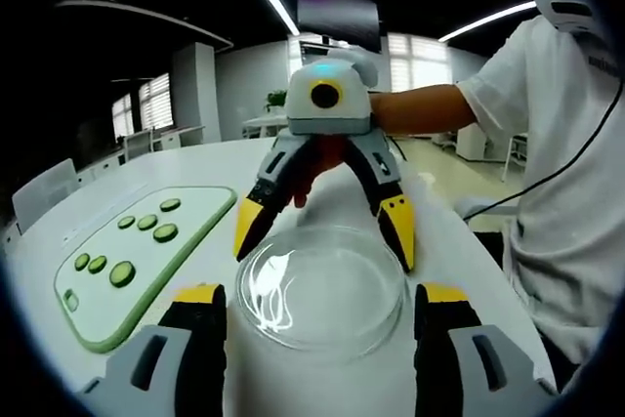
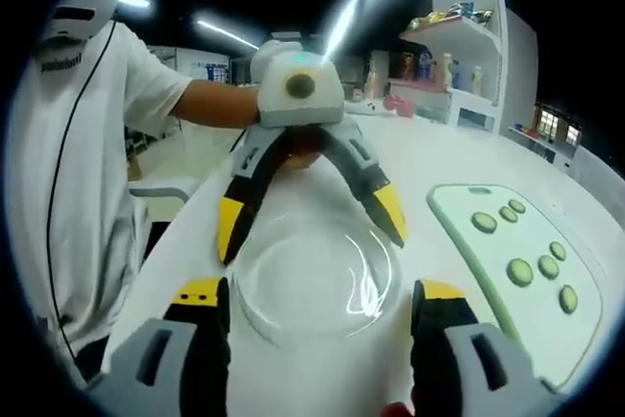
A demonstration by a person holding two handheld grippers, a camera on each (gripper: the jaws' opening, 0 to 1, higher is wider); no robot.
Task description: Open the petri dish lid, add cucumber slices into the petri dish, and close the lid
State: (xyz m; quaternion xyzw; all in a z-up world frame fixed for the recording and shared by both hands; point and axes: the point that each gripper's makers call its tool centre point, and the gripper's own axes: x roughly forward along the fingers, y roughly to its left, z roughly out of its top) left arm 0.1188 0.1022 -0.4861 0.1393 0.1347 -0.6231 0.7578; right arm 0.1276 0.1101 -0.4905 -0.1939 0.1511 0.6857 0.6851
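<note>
In the left gripper view, the left gripper (image 1: pixel 320 314) rises from the bottom edge with its two grey, yellow-tipped black jaws spread wide apart, one on each side of the clear, round, shallow petri dish (image 1: pixel 320 285), which sits on the white tabletop (image 1: pixel 444 231) between them; the jaws do not appear to touch the glass. The lid still seems to lie on the dish, though the clear material makes that hard to tell for sure. Just beyond the dish, facing the camera, the right gripper (image 1: pixel 327 236) reaches down with its own yellow-tipped jaws splayed open, their tips standing at the far rim of the dish on either side; whether they touch it I cannot tell. To the left of the dish lies a pale green rectangular tray with rounded corners (image 1: pixel 88 324), carrying several round green cucumber slices (image 1: pixel 122 273) spread over its white inner face. Behind the right gripper a person in a white short-sleeved shirt (image 1: pixel 557 173) stands at the table edge, forearm stretched toward the tool. In the right gripper view the same layout appears mirrored: the right gripper (image 2: pixel 317 324) has its jaws wide open flanking the petri dish (image 2: pixel 312 285), the left gripper (image 2: pixel 311 227) stands open at the far rim, the tray (image 2: pixel 459 241) with cucumber slices (image 2: pixel 520 271) lies to the right, and farther back white shelves with small bottles (image 2: pixel 459 41) stand against the wall.
</note>
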